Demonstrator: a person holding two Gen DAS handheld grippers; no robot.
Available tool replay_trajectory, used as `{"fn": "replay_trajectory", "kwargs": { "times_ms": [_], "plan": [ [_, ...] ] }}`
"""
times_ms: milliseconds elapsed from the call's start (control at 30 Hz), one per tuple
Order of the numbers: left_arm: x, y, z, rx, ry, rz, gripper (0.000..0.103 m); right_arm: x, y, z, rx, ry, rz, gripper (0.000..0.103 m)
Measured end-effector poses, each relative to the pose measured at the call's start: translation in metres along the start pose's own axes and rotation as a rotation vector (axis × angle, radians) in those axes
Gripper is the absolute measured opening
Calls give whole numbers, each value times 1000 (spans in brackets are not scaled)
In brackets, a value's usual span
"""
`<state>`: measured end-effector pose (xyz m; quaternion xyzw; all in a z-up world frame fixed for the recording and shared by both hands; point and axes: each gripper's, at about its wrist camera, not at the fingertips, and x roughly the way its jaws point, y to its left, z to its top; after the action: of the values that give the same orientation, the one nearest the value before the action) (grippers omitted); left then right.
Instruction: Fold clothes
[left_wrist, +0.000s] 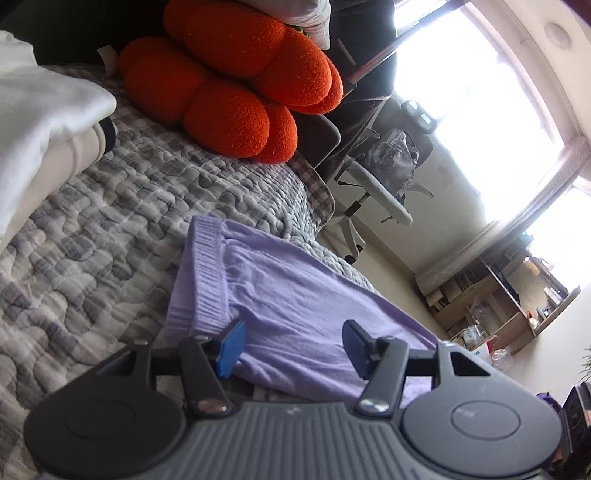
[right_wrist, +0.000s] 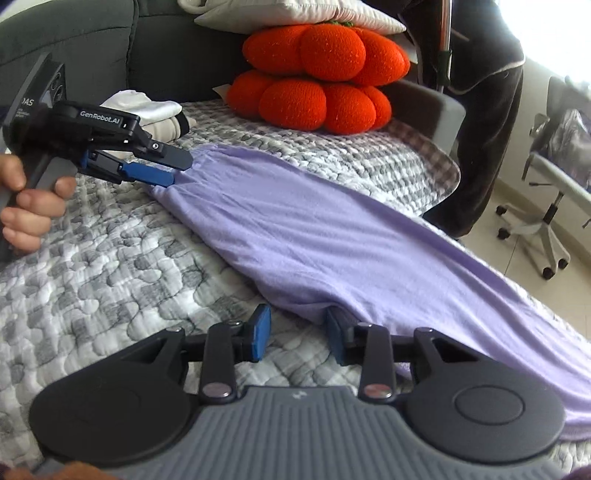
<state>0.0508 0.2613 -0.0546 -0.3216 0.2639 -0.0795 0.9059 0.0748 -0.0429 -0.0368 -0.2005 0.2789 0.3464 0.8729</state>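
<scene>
Though creased — lilac garment (right_wrist: 314, 229), long, flat

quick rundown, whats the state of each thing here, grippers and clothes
left gripper: open, fingers astride the garment's waistband end
right gripper: open, one finger at the garment's edge
purple garment: lying stretched out on the quilt, one end hanging off the bed, not yet folded
white clothes: folded, stacked near the headboard
orange cushions: stacked in two, a pillow on top
</scene>
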Motion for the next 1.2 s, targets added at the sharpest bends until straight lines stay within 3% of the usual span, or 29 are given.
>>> {"fn": "replay_trajectory", "kwargs": {
  "times_ms": [133, 367, 567, 700, 933, 1200],
  "plan": [
    [-6, -5, 1, 13, -34, -4, 61, 1, 2, -1, -37, -23, -26, 37],
    [-5, -6, 1, 19, -25, 7, 61, 5, 7, -4, -101, -57, -71, 37],
    [-4, -8, -1, 34, -20, 19, 61, -4, 0, -2, -87, 7, -32, 38],
    [-4, -10, -2, 43, -20, 26, 61, -7, -15, -3, 15, 68, 17, 38],
    [-3, -13, -3, 59, -17, 36, 61, 6, -15, 1, 101, 17, 52, 38],
    [-1, -15, -5, 61, -12, 37, 62, 3, -14, 8, 116, -77, 17, 40]
  ]
}}
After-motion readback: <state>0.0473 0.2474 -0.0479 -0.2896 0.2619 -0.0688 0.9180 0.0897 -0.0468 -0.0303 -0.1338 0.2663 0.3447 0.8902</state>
